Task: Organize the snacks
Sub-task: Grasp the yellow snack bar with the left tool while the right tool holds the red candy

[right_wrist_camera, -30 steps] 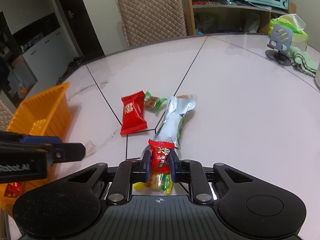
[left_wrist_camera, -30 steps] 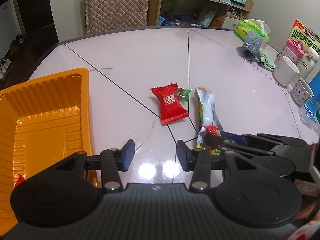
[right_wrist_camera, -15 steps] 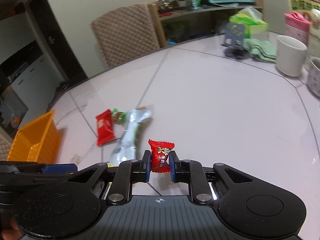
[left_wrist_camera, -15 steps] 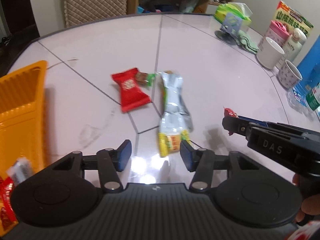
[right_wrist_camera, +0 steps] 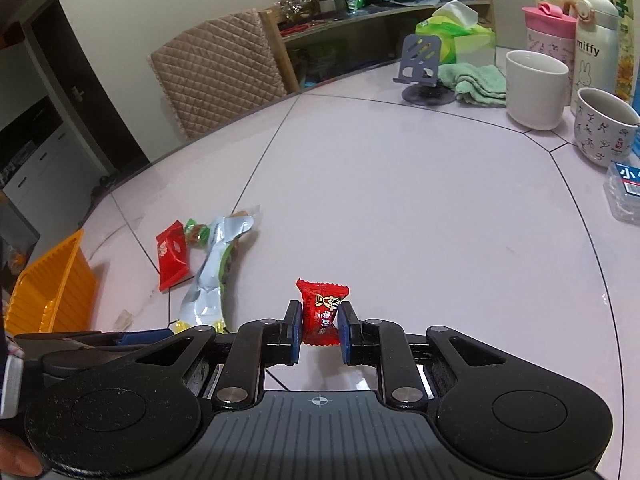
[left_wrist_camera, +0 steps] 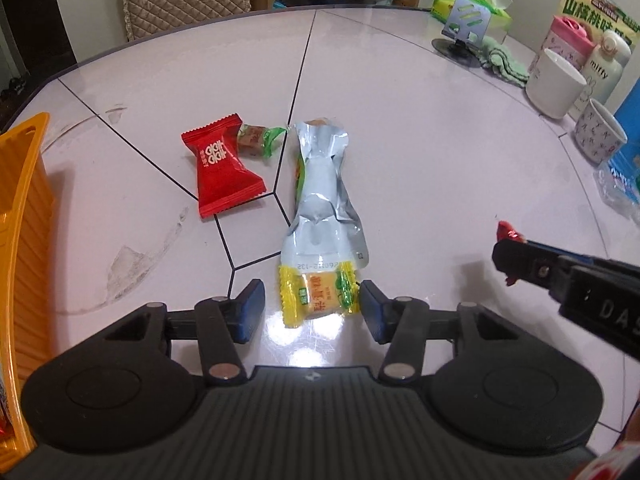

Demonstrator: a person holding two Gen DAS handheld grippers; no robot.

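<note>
A yellow wrapped candy [left_wrist_camera: 316, 300] lies on the white table against the near end of a long silver snack packet [left_wrist_camera: 324, 200]. My left gripper [left_wrist_camera: 312, 300] straddles that candy. Its jaws are closing and the pads do not press the candy; a gap shows on the left side. Farther off lie a red packet [left_wrist_camera: 222, 172] and a small green-wrapped candy [left_wrist_camera: 258, 140]. My right gripper [right_wrist_camera: 320, 320] is shut on a small red candy [right_wrist_camera: 322, 304], held above the table to the right of the left gripper. The orange tray [left_wrist_camera: 24, 220] sits at the far left.
Along the table's right edge stand a white mug [right_wrist_camera: 536, 88], a patterned mug [right_wrist_camera: 604, 132], a white bottle [right_wrist_camera: 592, 40] and a pink cup [right_wrist_camera: 548, 28]. A phone stand [right_wrist_camera: 420, 68], a green towel [right_wrist_camera: 476, 84] and tissues sit behind. A quilted chair [right_wrist_camera: 216, 80] is at the far edge.
The left gripper moved right from beside the tray and sank over the yellow candy, opening a little wider. The right gripper carried the red candy off the pile to the right.
</note>
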